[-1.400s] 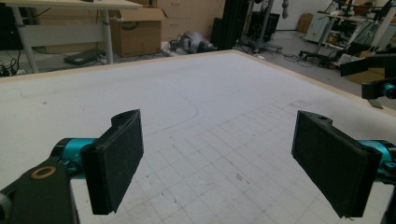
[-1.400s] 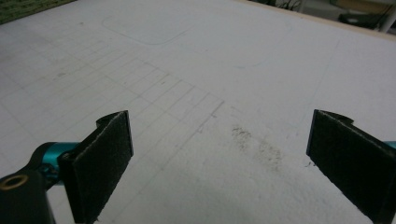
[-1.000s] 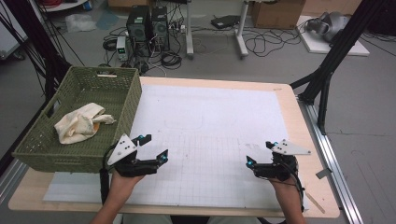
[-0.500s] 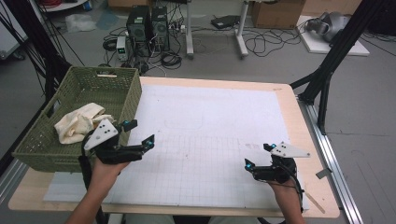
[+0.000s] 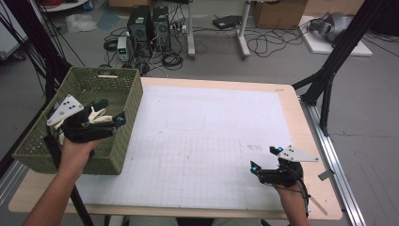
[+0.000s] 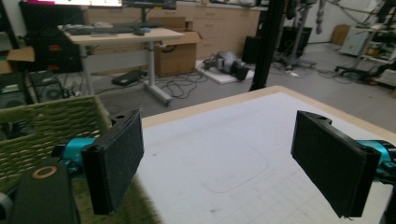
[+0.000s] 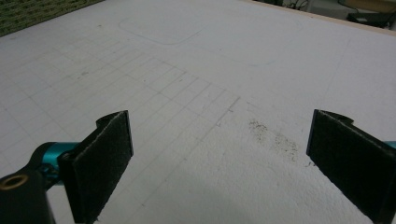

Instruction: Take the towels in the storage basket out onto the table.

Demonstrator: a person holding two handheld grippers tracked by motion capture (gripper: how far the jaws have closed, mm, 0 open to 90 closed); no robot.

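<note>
My left gripper (image 5: pixel 110 111) hovers open over the near right part of a green woven basket (image 5: pixel 104 76) at the table's left end. A cream cloth (image 5: pixel 98 114) lies in the basket, mostly hidden under the gripper and hand. In the left gripper view the gripper (image 6: pixel 217 158) has its jaws wide apart with nothing between them, and the basket's wall (image 6: pixel 46 126) is at the left. My right gripper (image 5: pixel 265 158) rests open low over the white gridded mat (image 5: pixel 202 141) near the front right. The right gripper view shows that gripper (image 7: pixel 219 158) open over bare mat (image 7: pixel 187 70).
The mat covers most of a wooden table (image 5: pixel 301 127). A faint smudge (image 7: pixel 275 137) marks the mat ahead of the right gripper. Black frame legs (image 5: pixel 329 70) stand at the right, and computers with cables (image 5: pixel 150 28) sit on the floor beyond the table.
My left gripper has risen from the front of the mat and moved left to above the basket. The right gripper has barely moved.
</note>
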